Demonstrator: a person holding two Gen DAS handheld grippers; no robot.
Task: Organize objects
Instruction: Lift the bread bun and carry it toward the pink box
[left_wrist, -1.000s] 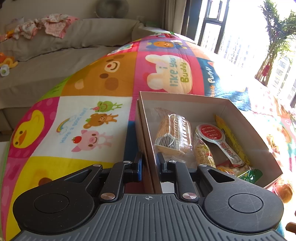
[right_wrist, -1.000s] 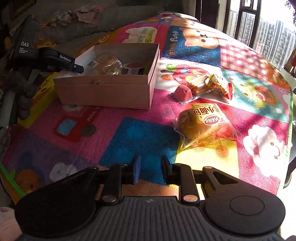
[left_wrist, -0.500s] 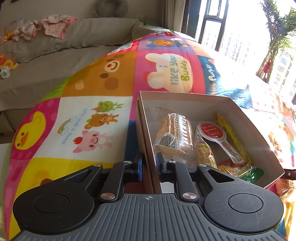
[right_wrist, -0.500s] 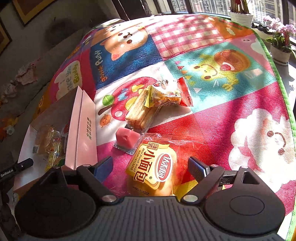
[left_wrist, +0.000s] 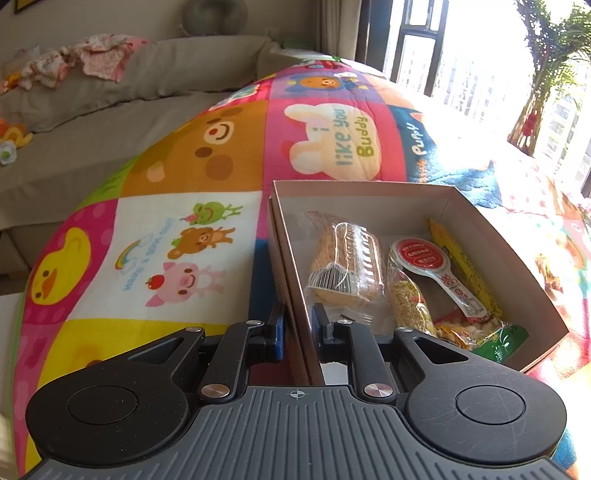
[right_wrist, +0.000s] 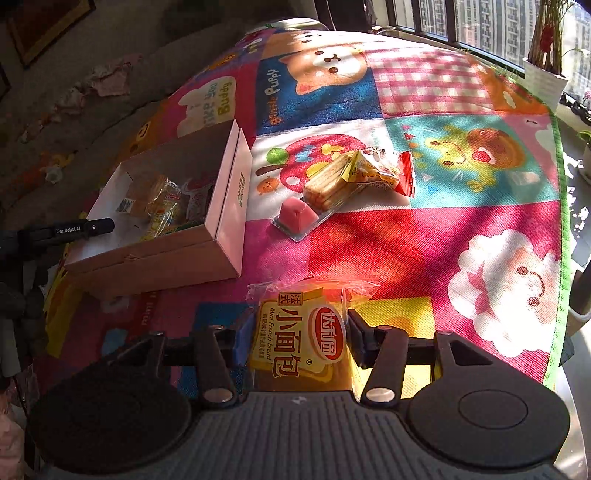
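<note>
An open cardboard box (left_wrist: 369, 192) sits on a colourful cartoon play mat (left_wrist: 147, 240). My left gripper (left_wrist: 297, 328) is shut on the box's near wall, one finger inside and one outside. The box holds a wrapped cake (left_wrist: 347, 262), a red-lidded packet (left_wrist: 421, 258) and a yellow snack bag (left_wrist: 461, 266). In the right wrist view my right gripper (right_wrist: 297, 336) is closing on a yellow mini bread packet (right_wrist: 299, 343), with its pads against the bag's sides. Beyond it lie a pink jelly cup (right_wrist: 297, 212), a biscuit pack (right_wrist: 328, 181) and a yellow-red snack bag (right_wrist: 376, 171).
The box (right_wrist: 229, 206) stands left of the loose snacks in the right wrist view. A grey sofa (left_wrist: 110, 110) with clothes runs along the mat's far left. Windows and a potted plant (right_wrist: 545, 77) stand beyond the mat's green edge (right_wrist: 557, 221).
The right gripper opened wide, swung over to the bread packet and has now narrowed onto it. The left gripper has kept its hold on the box wall without moving.
</note>
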